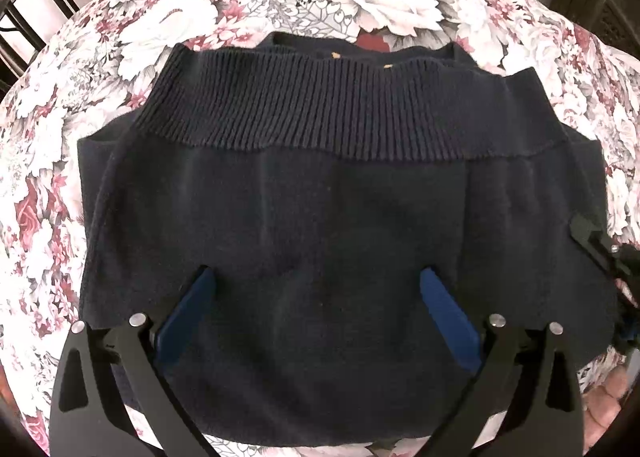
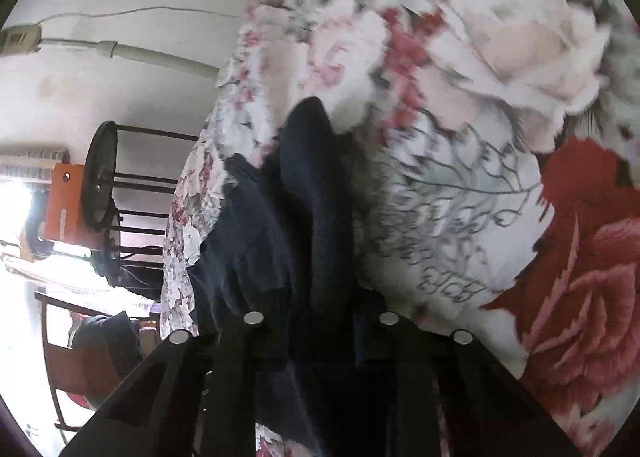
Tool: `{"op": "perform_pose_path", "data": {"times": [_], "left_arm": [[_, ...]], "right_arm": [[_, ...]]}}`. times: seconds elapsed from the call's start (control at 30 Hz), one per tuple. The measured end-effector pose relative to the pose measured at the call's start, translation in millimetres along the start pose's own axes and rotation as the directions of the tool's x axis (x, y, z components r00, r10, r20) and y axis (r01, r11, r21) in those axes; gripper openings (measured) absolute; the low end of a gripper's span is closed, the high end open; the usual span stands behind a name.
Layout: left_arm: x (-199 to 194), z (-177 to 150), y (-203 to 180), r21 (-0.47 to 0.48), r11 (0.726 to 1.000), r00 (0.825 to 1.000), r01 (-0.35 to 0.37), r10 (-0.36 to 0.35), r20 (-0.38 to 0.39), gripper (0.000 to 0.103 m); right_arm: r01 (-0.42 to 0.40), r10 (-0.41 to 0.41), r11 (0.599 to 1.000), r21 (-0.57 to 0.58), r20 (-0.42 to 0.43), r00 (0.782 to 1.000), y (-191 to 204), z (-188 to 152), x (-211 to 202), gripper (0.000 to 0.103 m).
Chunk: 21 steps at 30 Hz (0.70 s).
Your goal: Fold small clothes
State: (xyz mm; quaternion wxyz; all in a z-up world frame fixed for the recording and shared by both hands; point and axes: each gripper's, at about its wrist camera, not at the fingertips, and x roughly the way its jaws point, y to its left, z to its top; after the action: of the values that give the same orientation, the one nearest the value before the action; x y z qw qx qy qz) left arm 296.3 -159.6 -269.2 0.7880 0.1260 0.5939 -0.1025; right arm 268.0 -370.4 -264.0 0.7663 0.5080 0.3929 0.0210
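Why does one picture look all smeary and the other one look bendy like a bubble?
Right wrist view: motion blur smears the floral cloth, and the window glare at the left is washed out white. Left wrist view: sharp, but the fisheye bends the table's edges round; the navy sweater is so dark that its folds hardly show.

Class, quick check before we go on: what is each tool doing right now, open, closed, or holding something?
Left tool: open, poised over the navy sweater, gripping nothing.
Right tool: closed on a bunched edge of the navy sweater.
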Motion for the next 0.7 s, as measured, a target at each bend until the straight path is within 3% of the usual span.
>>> {"op": "perform_pose_path", "data": {"times": [0.13,0.3,0.7], "left_arm": [[-10,1,-8,0.027,0.999,0.999,-0.023,0.022,0.031,0.095],[-25,2,-16,0.038,0.999,0.998,-0.003,0.0,0.063,0.09],[-37,12,3,-0.047,0.995,0.996,0.087,-0.086,0.033,0.091]], "right_arm": [[0.036,-0.035,0.997,-0.065,0.01,0.999,25,-5,-5,0.021],[0.062,-0.06,0.994,-0.091,0.023,0.998,44,-11,-11,0.019],[0.073,-0.07,0.988,-0.135,0.027,0.997,97,-35,-9,0.02]]}}
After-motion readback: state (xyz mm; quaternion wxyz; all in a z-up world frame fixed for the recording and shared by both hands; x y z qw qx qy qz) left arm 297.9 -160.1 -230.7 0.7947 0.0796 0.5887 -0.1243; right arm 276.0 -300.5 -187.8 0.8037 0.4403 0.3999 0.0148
